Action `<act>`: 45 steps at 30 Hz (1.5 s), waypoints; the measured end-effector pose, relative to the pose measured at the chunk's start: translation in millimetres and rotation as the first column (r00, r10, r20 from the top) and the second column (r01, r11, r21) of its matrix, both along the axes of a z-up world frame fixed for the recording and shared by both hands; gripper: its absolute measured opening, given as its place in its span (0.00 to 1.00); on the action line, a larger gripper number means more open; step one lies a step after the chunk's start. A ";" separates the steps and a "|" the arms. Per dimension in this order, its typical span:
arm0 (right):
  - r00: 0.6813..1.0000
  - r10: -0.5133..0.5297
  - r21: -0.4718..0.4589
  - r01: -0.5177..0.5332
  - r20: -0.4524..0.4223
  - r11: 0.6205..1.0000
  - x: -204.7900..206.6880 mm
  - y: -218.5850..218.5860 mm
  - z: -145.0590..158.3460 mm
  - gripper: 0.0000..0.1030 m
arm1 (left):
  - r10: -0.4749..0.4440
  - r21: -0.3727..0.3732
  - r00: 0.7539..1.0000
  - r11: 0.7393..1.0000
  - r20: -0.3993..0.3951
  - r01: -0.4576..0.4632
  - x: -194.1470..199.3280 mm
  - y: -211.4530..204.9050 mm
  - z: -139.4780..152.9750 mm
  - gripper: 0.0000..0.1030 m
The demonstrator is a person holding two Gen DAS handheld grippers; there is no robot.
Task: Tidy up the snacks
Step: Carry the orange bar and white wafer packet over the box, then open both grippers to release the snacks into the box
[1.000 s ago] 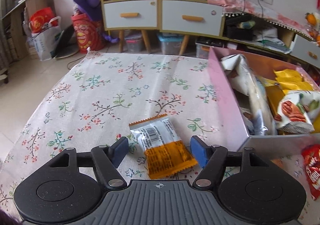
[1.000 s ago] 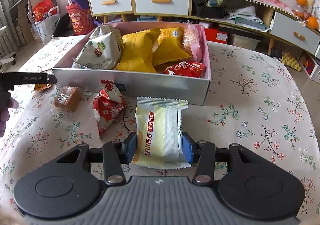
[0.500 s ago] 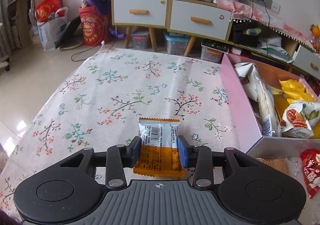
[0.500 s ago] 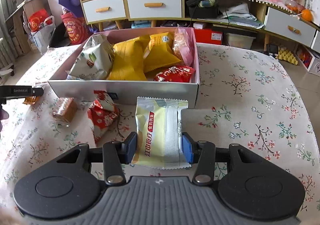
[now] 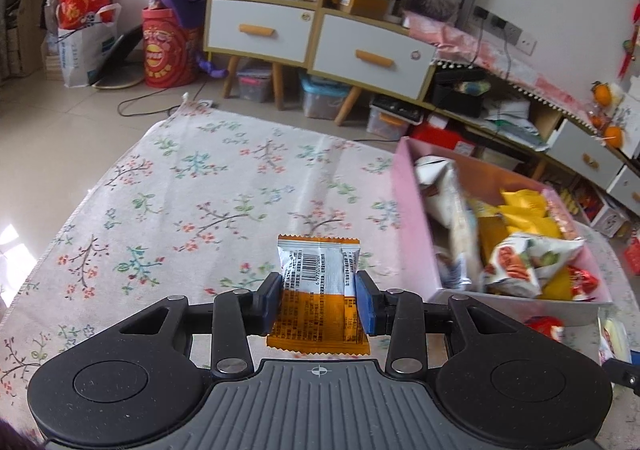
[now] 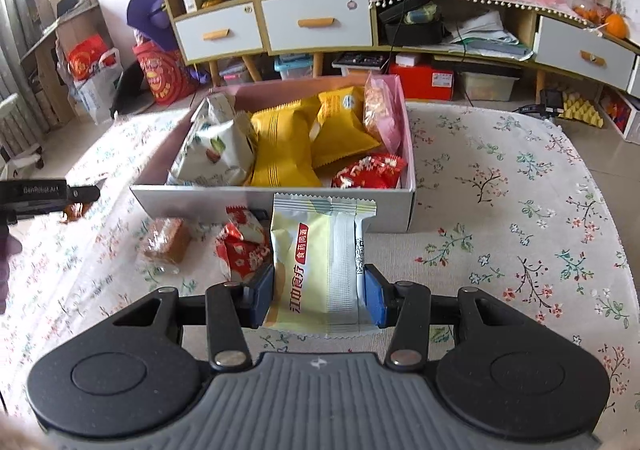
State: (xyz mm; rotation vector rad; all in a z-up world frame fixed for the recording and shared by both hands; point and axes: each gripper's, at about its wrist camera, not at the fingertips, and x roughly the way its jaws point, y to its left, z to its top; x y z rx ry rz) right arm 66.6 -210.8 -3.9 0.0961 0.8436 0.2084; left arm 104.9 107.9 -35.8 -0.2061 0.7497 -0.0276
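My left gripper is shut on an orange and silver snack packet and holds it above the floral tablecloth, left of the pink box. My right gripper is shut on a pale yellow snack packet, lifted just in front of the pink box's near wall. The box holds several snacks: yellow bags, a white nut bag, a red packet. The left gripper's tip shows at the left edge of the right wrist view.
A brown wrapped cake and a red wrapped snack lie on the cloth in front of the box. The floral table extends to the right. Cabinets and floor clutter stand behind the table.
My left gripper closed on the orange packet and lifted it. My right gripper, holding the yellow packet throughout, rose and moved closer to the box.
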 end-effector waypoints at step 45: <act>0.983 -0.179 0.152 0.171 0.045 0.973 73.6 -8.5 -5.2 0.42 | -0.274 -0.029 0.962 0.961 -0.005 0.273 128.6 -132.4 11.9 0.35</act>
